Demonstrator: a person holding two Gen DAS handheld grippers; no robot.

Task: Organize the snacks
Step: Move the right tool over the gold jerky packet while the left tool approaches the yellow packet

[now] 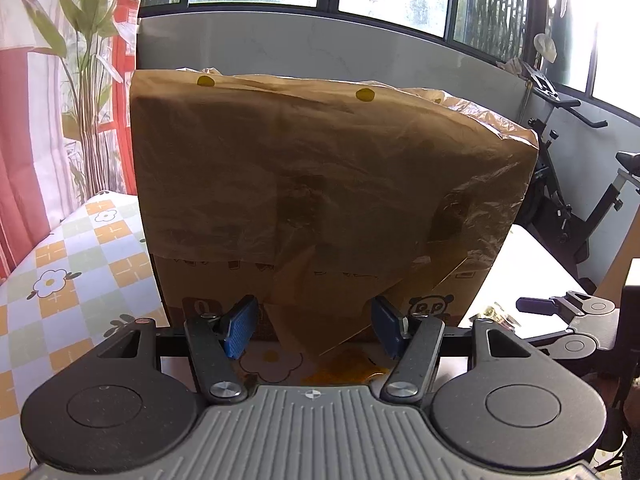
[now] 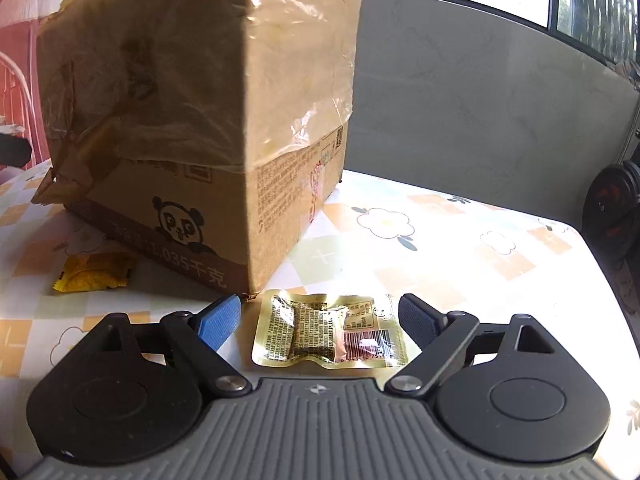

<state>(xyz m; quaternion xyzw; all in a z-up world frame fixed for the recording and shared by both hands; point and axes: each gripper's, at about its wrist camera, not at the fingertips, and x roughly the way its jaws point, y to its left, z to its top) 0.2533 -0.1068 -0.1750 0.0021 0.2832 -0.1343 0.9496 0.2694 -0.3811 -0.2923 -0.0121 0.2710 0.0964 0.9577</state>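
Note:
A tall cardboard box (image 1: 312,184) lined with a clear plastic bag stands on the table; its panda print faces me (image 2: 180,220). My left gripper (image 1: 313,330) is open close in front of the box. A yellow snack packet (image 1: 348,368) lies on the cloth just below and between its blue pads (image 1: 240,328), and it also shows by the box's front edge (image 2: 94,272). My right gripper (image 2: 320,320) is open low over the table at the box's corner. A flat gold snack packet (image 2: 328,332) with a barcode lies between its pads (image 2: 220,322), and neither pad touches it.
The table wears a checked cloth with flowers (image 2: 400,220); its right edge (image 2: 592,248) drops off near an exercise bike (image 1: 560,208). A grey wall panel (image 2: 480,100) runs behind the table, with a curtain and a plant (image 1: 88,80) to the left.

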